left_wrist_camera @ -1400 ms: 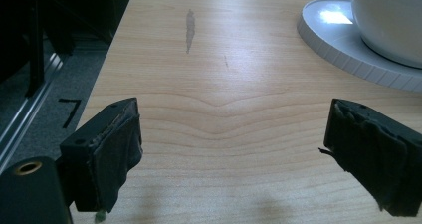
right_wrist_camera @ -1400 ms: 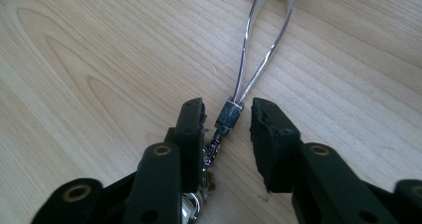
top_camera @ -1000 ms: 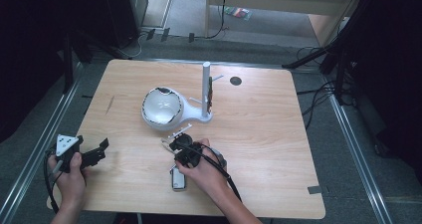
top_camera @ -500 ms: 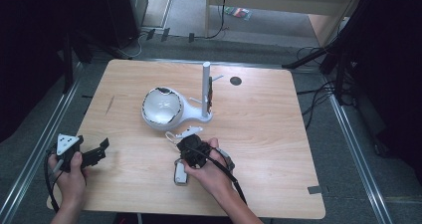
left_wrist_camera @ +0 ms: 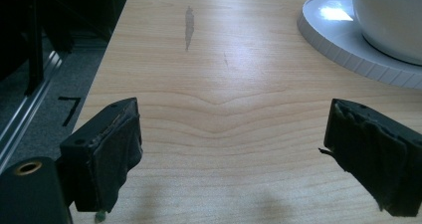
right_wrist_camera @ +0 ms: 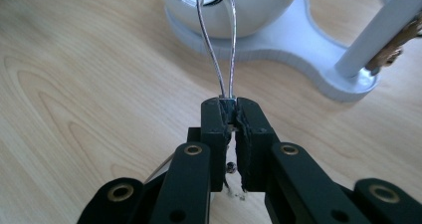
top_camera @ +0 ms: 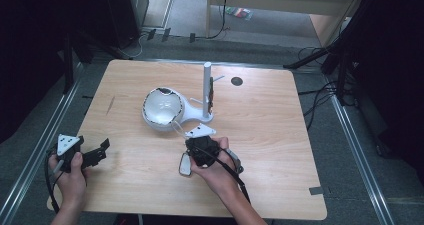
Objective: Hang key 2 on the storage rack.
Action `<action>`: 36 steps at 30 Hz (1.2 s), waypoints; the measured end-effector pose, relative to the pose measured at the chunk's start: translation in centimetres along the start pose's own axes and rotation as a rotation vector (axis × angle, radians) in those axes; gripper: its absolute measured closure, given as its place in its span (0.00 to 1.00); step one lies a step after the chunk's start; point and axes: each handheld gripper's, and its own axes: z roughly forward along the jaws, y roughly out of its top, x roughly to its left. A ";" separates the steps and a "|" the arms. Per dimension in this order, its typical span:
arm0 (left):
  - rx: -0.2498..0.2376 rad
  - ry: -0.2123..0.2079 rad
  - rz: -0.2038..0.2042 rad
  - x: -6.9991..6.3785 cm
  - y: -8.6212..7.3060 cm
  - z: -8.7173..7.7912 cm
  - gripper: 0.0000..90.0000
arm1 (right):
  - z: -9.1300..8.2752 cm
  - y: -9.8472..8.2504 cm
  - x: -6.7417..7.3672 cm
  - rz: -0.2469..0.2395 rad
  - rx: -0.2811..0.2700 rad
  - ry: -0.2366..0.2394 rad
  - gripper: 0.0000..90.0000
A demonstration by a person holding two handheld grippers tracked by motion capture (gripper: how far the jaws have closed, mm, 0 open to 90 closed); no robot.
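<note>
Right now, clamping the right tongs [right_wrist_camera: 230, 115] tight on the foot of a thin wire loop [right_wrist_camera: 232, 55], pads pressing together on its stem. In the right gripper view, pointing the loop toward 12 o'clock, its rounded end reaching up in front of the white bowl [top_camera: 161, 107]; whether touching the bowl, cannot tell.

Sitting near the middle of the desk [top_camera: 270, 135], the bowl on its flat white stand [top_camera: 192, 112], with an upright white post [top_camera: 207, 90] rising at the stand's 3 o'clock end. In the high view, hovering the right hand [top_camera: 212, 167] at about 5 o'clock from the bowl, near the stand's edge. Lying on the wood at the hand's 9 o'clock side, just beside it, a small pale piece [top_camera: 185, 164], too small to identify.

Holding the left tongs [left_wrist_camera: 229, 154] wide apart above the wood, down at the bowl's 8 o'clock and well apart from it, gripping nothing, with the stand's ribbed rim showing at 2 o'clock in the left gripper view.
</note>
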 end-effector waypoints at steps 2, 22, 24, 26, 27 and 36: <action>0.000 0.000 0.000 0.0 0.0 0.0 0.09 | -0.4 0.1 -0.1 -0.004 -0.025 -0.010 0.93; -0.001 0.000 0.001 0.0 0.0 0.0 0.09 | -3.3 0.4 -1.3 0.005 -0.216 -0.115 0.93; 0.000 0.000 0.000 0.0 0.0 0.0 0.09 | -3.6 0.5 -1.4 0.010 -0.232 -0.118 0.93; -0.001 0.001 0.001 0.0 0.0 0.0 0.09 | -3.7 0.6 -1.5 0.009 -0.244 -0.131 0.93; -0.001 0.001 0.001 0.0 0.0 0.0 0.09 | -3.8 0.6 -1.5 0.013 -0.252 -0.133 0.93; -0.004 0.002 -0.001 -0.1 0.0 0.1 0.09 | -4.1 0.7 -1.8 0.015 -0.303 -0.170 0.93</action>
